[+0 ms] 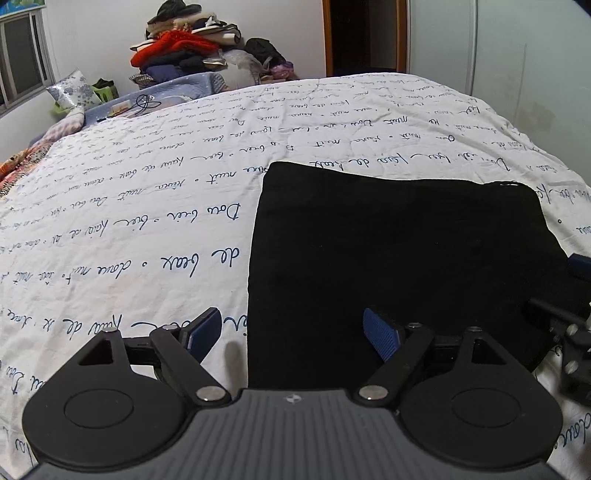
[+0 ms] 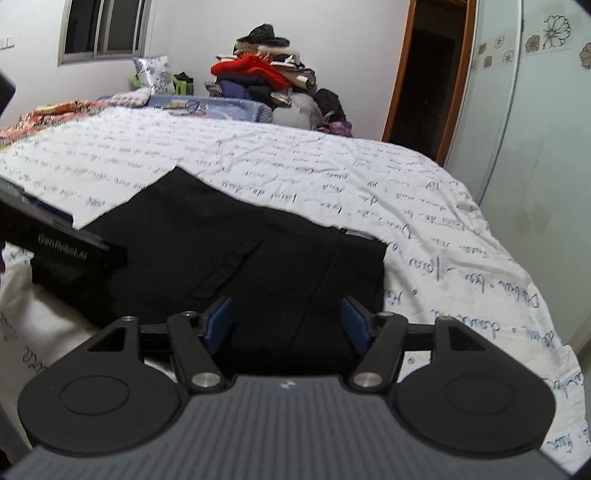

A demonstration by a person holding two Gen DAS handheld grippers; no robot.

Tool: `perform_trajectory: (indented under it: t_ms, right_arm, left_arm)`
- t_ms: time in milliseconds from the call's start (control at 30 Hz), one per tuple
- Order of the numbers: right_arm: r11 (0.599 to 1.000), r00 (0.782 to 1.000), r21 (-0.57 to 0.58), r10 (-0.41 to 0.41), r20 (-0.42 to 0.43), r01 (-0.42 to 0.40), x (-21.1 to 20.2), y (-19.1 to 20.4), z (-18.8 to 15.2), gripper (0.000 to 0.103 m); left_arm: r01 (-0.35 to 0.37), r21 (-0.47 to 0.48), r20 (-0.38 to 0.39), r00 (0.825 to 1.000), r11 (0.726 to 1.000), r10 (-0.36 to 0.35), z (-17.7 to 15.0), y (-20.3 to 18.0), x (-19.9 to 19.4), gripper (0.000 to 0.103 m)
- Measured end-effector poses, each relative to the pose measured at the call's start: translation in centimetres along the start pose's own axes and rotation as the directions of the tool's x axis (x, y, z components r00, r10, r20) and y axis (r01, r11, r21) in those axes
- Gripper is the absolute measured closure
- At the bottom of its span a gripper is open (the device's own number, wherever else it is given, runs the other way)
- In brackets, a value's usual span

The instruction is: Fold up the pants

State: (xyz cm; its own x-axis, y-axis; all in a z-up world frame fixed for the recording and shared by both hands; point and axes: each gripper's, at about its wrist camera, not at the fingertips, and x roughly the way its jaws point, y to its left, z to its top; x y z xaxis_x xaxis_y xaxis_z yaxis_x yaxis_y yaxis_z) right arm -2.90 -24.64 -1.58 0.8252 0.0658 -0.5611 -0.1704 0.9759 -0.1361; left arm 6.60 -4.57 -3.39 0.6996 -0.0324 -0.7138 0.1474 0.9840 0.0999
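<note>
Black pants (image 1: 399, 258) lie folded into a flat, roughly square shape on the white bedspread with blue handwriting (image 1: 129, 229). My left gripper (image 1: 291, 334) is open and hovers low over the pants' near left edge, one blue pad over the bedspread and the other over the black cloth. In the right wrist view the pants (image 2: 240, 258) fill the middle. My right gripper (image 2: 287, 321) is open above their near right part, with only flat cloth below its pads. The left gripper's black body (image 2: 62, 243) shows at the left edge of that view.
A pile of clothes (image 2: 266, 81) and a floral pillow (image 2: 153, 72) sit beyond the bed's far end. An open wooden doorway (image 2: 424, 85) and a pale wardrobe door (image 2: 535, 147) stand to the right. The bed's right edge (image 2: 554, 332) drops off nearby. A window (image 2: 103, 26) is at the far left.
</note>
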Motion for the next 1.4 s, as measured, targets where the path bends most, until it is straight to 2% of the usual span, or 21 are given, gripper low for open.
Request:
perform_trajectory:
  t_ms: [167,233,333,500,667,800,900,1167,1267,1400]
  right_arm:
    - [1.000,1.000,0.002,-0.024,-0.012,0.024,-0.3,0.0,-0.4,0.033]
    - [0.999,0.999,0.003,-0.037,0.011,0.037,-1.3,0.0,-0.3,0.016]
    - [0.999,0.997,0.009,-0.048,0.053,0.048,-3.1,0.4,-0.3,0.001]
    - [0.995,0.998,0.091,-0.035,0.060,0.029,-4.8,0.9,-0.3,0.000]
    - [0.977,1.000,0.211,-0.016,0.010,0.013,-5.8,1.4,-0.8,0.000]
    - [0.963,0.998,0.268,-0.026,-0.052,0.039,-6.5,2.4,-1.5,0.000]
    - [0.962,0.997,0.265,-0.045,-0.066,0.061,-7.1,3.4,-1.8,0.000]
    - [0.977,0.996,0.208,-0.029,-0.085,0.046,-7.3,5.0,-1.1,0.000]
    - [0.975,0.994,0.218,-0.022,-0.103,0.044,-7.1,4.8,-0.8,0.000]
    - [0.969,0.993,0.245,-0.015,-0.113,0.042,-6.9,4.3,-0.8,0.000]
  left_arm:
    - [-0.004,-0.005,-0.008,1.000,1.000,0.004,0.0,-0.2,-0.5,0.019]
    - [0.003,-0.012,-0.013,1.000,1.000,-0.003,-0.1,-0.2,-0.8,0.019]
    - [0.013,-0.023,-0.021,1.000,1.000,-0.014,-0.2,-0.3,-1.4,0.019]
    - [0.009,-0.029,-0.031,0.999,1.000,-0.010,-0.7,-0.8,-2.7,0.019]
    - [0.008,-0.037,-0.046,0.999,0.999,-0.010,-1.4,-1.0,-4.1,0.019]
    - [0.008,-0.048,-0.064,0.998,0.999,-0.012,-2.1,-0.6,-4.9,0.019]
    - [0.012,-0.060,-0.072,0.997,0.998,-0.016,-2.7,-0.1,-5.4,0.019]
    - [-0.019,-0.064,-0.110,0.994,0.998,0.012,-4.1,1.3,-5.7,0.019]
    - [-0.040,-0.061,-0.127,0.991,0.997,0.032,-4.3,1.4,-5.4,0.019]
    - [-0.035,-0.067,-0.127,0.992,0.997,0.026,-4.4,1.4,-5.5,0.019]
